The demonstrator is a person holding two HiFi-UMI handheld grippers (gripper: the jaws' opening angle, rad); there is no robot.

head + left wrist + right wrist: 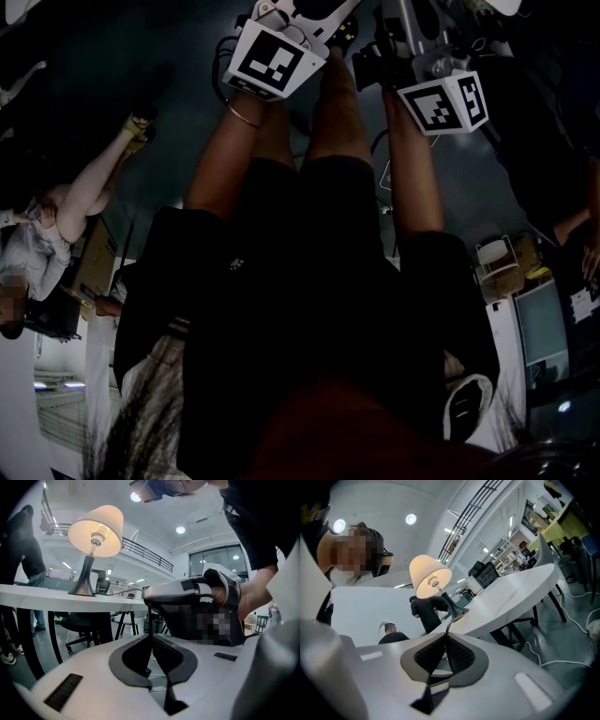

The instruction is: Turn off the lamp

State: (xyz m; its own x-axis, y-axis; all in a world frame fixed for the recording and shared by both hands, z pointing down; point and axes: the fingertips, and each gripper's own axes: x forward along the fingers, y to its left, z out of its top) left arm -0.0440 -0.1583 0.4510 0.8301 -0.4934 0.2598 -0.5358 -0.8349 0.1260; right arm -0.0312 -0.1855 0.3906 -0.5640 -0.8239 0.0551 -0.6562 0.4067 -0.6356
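Left gripper (151, 637), lower centre: jaws pressed together, pinching a thin dark cord (146, 616) that rises from their tips. Right gripper (446, 637), lower centre of its own view: jaws likewise pinched shut on the cord, which runs toward the lamp base. Lamp (96, 531), farther back: lit, upright on a white table (42, 596), upper left of the left gripper view.

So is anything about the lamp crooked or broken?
Nothing stands out. The lamp stands upright on the white table, shade straight, bulb lit. The left claw and the right claw each pinch its thin black cord.
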